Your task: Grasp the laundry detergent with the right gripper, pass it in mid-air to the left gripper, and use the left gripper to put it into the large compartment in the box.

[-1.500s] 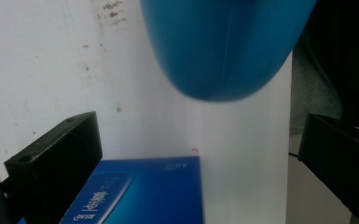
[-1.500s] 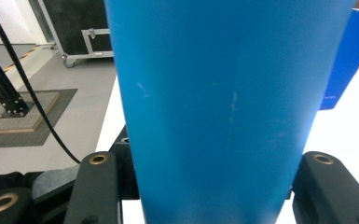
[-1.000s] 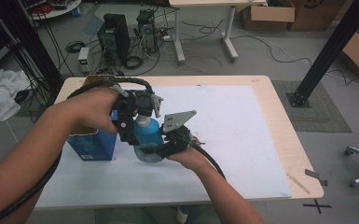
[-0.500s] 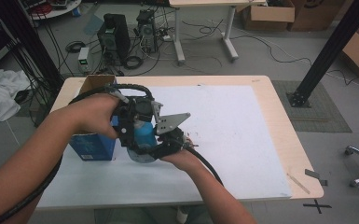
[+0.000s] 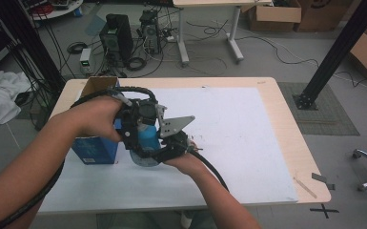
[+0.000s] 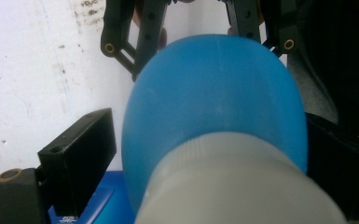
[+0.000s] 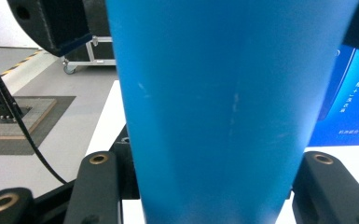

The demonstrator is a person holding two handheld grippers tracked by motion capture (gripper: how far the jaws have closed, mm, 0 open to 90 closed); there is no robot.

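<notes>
Since a second ago, my left tongs (image 5: 140,126) have been closing around the white cap (image 6: 238,186) of the blue bottle (image 5: 147,140), not yet pressing it. My right tongs (image 5: 164,150) clamp the bottle's body, beside the blue box (image 5: 95,150) on the bench (image 5: 248,129).

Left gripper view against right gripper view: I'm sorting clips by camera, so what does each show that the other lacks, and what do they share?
Left gripper view alone: the bottle's pale cap close up, between this gripper's fingers, which have just been closing around it.

Right gripper view alone: grey floor beyond the table edge and a wheeled case.

Both: the blue bottle, the blue box and the white tabletop.
</notes>
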